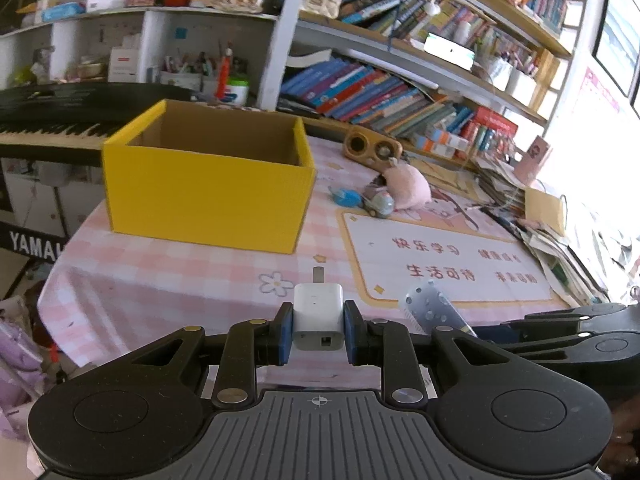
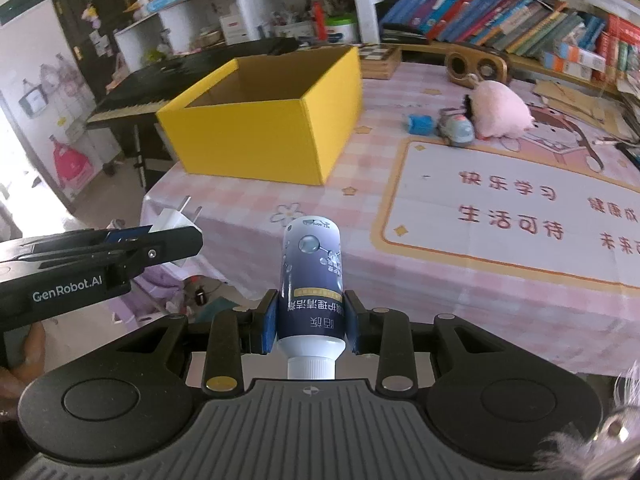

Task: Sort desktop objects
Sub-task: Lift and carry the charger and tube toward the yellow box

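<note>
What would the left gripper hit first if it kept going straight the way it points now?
Probably the pink checked tablecloth just short of the yellow box. The left gripper, shut on the white charger, points downward; depth is uncertain.

The white charger [image 1: 318,317] looks like smooth, slightly glossy plastic with metal prongs. The bottle [image 2: 311,284] wears a glossy printed label over white plastic, its cap ribbed. The yellow box [image 1: 208,184] is matt corrugated cardboard, brown inside. A smooth pink checked cover [image 1: 160,280] lies over the worktop. The pink toy [image 2: 500,114] is fluffy plush. The speaker [image 1: 372,148] looks wooden.
</note>
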A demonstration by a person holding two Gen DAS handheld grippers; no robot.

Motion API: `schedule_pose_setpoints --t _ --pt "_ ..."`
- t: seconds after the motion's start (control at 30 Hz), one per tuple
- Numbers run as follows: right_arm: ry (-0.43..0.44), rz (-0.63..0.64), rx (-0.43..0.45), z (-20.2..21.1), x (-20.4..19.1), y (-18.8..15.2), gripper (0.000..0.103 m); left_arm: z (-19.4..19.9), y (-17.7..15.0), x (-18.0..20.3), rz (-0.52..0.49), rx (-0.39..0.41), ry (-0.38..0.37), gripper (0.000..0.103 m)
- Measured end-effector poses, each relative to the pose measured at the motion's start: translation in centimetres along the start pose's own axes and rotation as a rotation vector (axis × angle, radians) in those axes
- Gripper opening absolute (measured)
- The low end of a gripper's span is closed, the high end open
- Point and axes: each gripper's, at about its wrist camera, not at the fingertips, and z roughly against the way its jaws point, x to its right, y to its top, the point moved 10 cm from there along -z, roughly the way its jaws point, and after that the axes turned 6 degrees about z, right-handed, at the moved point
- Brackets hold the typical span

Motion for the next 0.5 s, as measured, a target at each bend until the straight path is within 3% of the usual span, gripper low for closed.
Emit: schedule_pose_setpoints --t 0.5 --pt "0.078 0.09 -0.017 -1.7 -4.6 1.1 0.031 2.5 0.3 -4.2 0.067 0.046 0.073 0.024"
